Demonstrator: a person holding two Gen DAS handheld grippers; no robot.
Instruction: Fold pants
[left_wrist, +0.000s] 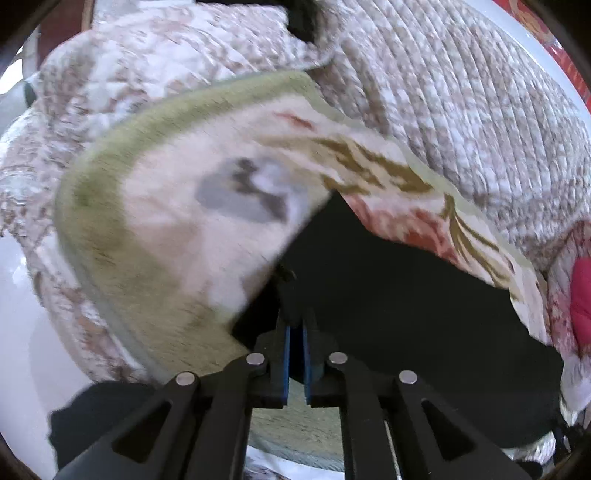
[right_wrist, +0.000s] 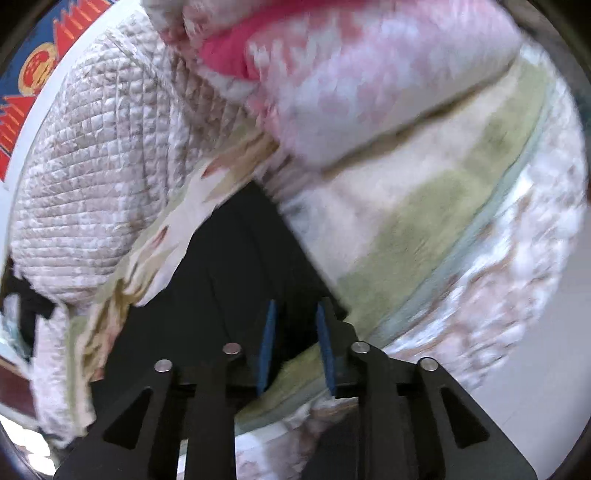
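Observation:
The black pants (left_wrist: 399, 291) lie on a cream blanket with a green border (left_wrist: 110, 236) on the bed. My left gripper (left_wrist: 295, 325) is shut on an edge of the black pants, blue pads almost together. In the right wrist view the pants (right_wrist: 229, 266) spread ahead as a dark wedge. My right gripper (right_wrist: 295, 314) has its blue pads a small way apart, and dark cloth shows between them; I cannot tell whether it grips the cloth. Both views are blurred by motion.
A quilted beige bedspread (left_wrist: 461, 103) covers the bed behind the pants, also in the right view (right_wrist: 92, 166). A pink and white quilt (right_wrist: 351, 74) is bunched beside the blanket. White floor (left_wrist: 22, 332) lies beyond the bed edge. A red and blue poster (right_wrist: 40, 66) hangs behind.

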